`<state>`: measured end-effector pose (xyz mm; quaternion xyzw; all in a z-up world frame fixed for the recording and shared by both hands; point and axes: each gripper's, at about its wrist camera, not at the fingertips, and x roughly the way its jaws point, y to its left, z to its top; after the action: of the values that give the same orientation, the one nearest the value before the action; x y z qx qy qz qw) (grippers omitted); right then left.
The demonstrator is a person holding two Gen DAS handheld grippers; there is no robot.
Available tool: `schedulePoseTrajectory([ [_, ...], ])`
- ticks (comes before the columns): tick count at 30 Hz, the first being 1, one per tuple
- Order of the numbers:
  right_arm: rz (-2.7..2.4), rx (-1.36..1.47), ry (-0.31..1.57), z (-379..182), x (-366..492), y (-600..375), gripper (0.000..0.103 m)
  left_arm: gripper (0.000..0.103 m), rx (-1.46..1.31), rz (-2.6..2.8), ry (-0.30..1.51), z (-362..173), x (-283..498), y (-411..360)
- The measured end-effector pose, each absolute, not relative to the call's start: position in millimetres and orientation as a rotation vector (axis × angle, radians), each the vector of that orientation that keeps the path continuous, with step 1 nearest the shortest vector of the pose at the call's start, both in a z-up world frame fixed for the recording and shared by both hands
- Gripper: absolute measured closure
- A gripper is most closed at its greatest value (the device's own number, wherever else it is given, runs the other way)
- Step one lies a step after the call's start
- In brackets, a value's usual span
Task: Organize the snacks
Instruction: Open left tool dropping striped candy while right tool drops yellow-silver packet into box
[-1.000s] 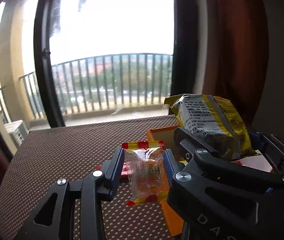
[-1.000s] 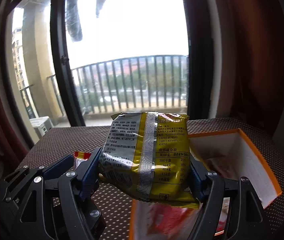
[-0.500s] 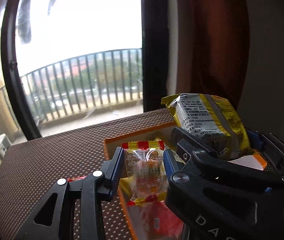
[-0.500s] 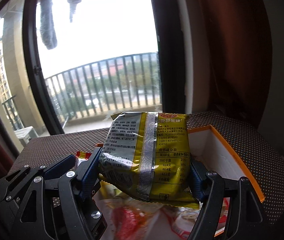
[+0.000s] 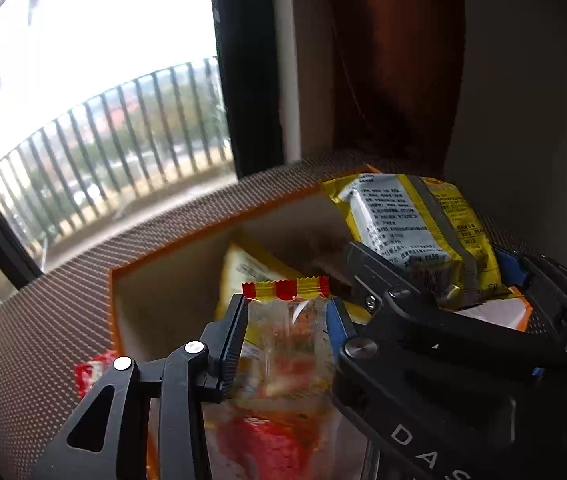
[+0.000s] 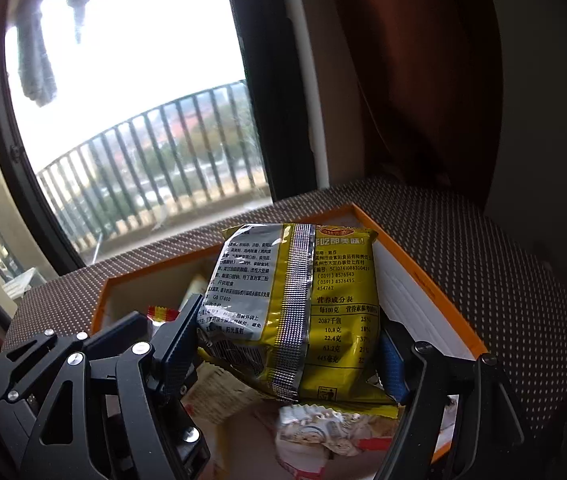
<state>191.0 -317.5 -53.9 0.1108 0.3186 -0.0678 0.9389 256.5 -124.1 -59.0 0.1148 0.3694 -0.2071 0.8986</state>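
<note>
- The orange box [image 6: 427, 280] is the landmark: it sits open on the brown dotted tablecloth [image 6: 523, 280], and both carried snacks hang above its opening.
- The left gripper [image 5: 287, 332] is nearly closed, its pads pinching a small clear packet [image 5: 287, 320] with a red-and-yellow crimped top, over the near left part of the box.
- The right gripper [image 6: 287, 340] stands wide, its jaws clamped on the sides of a puffy yellow snack bag [image 6: 295, 304], over the middle of the box.
- The step in hand looks like the drop-off. To do it well, lower each snack below the box's rim before letting go, and release one at a time so the two tools do not knock together.
- The yellow bag is broad against the box's width; turning it flat and setting it toward the right wall should keep it from perching on the rim.
- Inside the box, other wrappers [image 6: 323, 432] already cover the floor, one of them a yellow packet [image 5: 243, 272] leaning near the back wall; new items will rest on top and may slide.
- One red-and-white wrapper [image 5: 91, 372] lies outside the box, just beside its left wall, not yet tidied.
- Beyond the box are a window with a balcony railing [image 6: 143, 152] and a dark curtain [image 6: 423, 80]; neither is in the way.
</note>
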Motion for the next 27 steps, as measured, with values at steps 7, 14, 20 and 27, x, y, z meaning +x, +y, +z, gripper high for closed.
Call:
schedulePoseTrajectory([
  [7,-0.165,0.256,0.689,-65,197,-330,0.025,0.035,0.268,-0.48,0.846,-68,268,-135],
  [14,-0.149,0.258,0.704,-67,204,-329,0.025,0.026,0.282,-0.492,0.86,-65,270,-130],
  [20,-0.122,0.234,0.686,-60,204,-327,0.025,0.021,0.304,-0.448,0.804,-51,266,-127],
  [27,-0.125,0.215,0.709,-56,227,-324,0.025,0.017,0.319,-0.421,0.811,-48,286,-137],
])
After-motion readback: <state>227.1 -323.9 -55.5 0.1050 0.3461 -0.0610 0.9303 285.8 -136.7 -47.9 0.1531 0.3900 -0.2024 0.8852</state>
